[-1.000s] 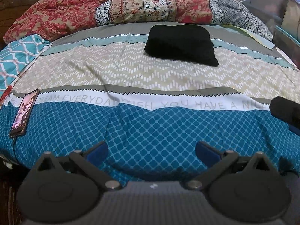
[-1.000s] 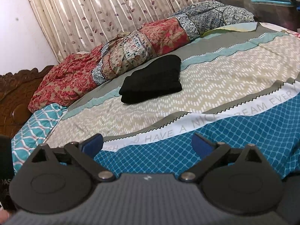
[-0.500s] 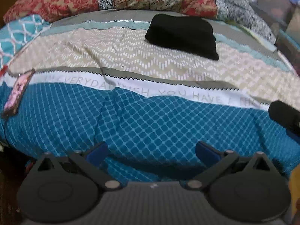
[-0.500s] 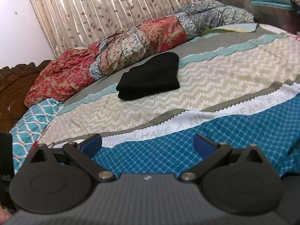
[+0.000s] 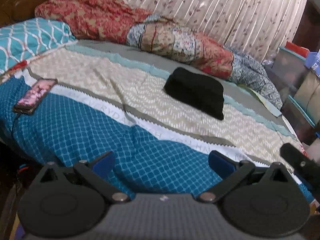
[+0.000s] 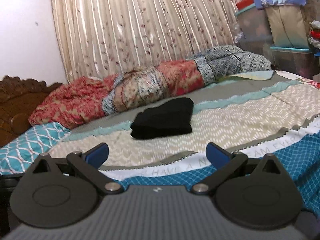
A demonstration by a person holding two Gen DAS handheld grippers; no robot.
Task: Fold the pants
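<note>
Pants (image 5: pixel 195 98) lay as a folded black bundle mid-bed (image 5: pixel 84 128), near the quilt (image 5: pixel 180 42). Left gripper (image 5: pixel 161 162) and right gripper (image 6: pixel 157 153) hung spread wide, empty, well apart from them. Folding looked finished; next likely just backing off.

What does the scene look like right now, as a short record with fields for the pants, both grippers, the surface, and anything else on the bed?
pants: black pants, already folded into a compact bundle, lying on the beige and grey bands
left gripper: left gripper open, empty, above the blue checked band, well short of the pants
right gripper: right gripper open, empty, also short of the pants
surface: bed with a banded bedspread
other items: phone near the left edge; rolled patchwork quilt beyond the pants; curtain behind
</note>
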